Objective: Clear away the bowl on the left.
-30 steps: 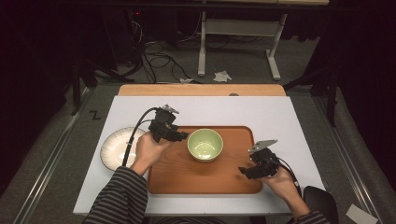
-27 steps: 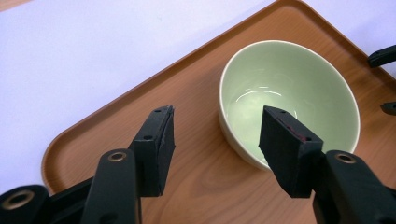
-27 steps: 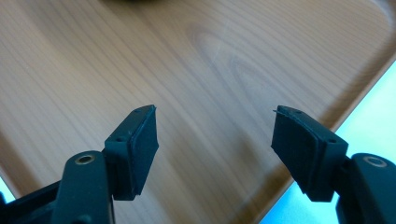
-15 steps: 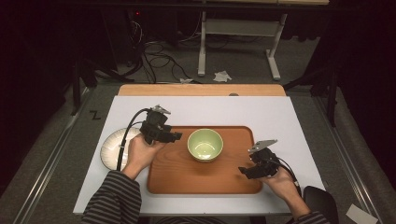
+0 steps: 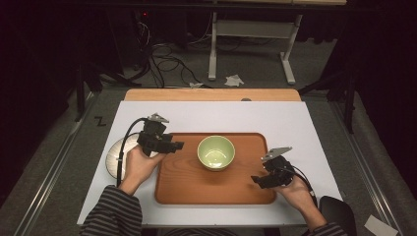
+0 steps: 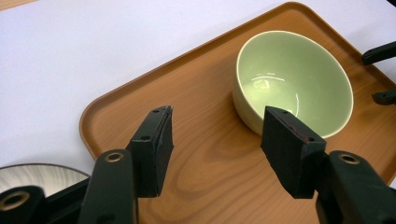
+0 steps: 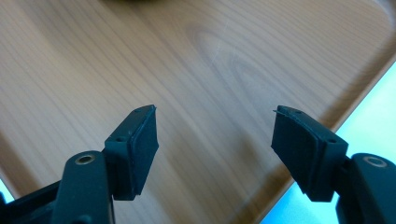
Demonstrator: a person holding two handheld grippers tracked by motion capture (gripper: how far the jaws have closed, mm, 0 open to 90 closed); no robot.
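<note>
On the wooden tray [image 5: 187,189], at the middle of its far half, sits the pale green bowl [image 5: 216,152], upright and empty; I judge it glazed ceramic, stiff, slippery, breakable if knocked, so I would pinch its rim, one pad inside and one outside; my left gripper [image 6: 215,140] at the tray's left edge has jaws spread, nothing between them; my right gripper [image 7: 215,144] over the tray's near right corner likewise gapes empty; beneath the tray lies a smooth white tabletop [image 5: 305,123], a patterned plate [image 5: 114,158] left of the tray, dark cluttered floor beyond.
</note>
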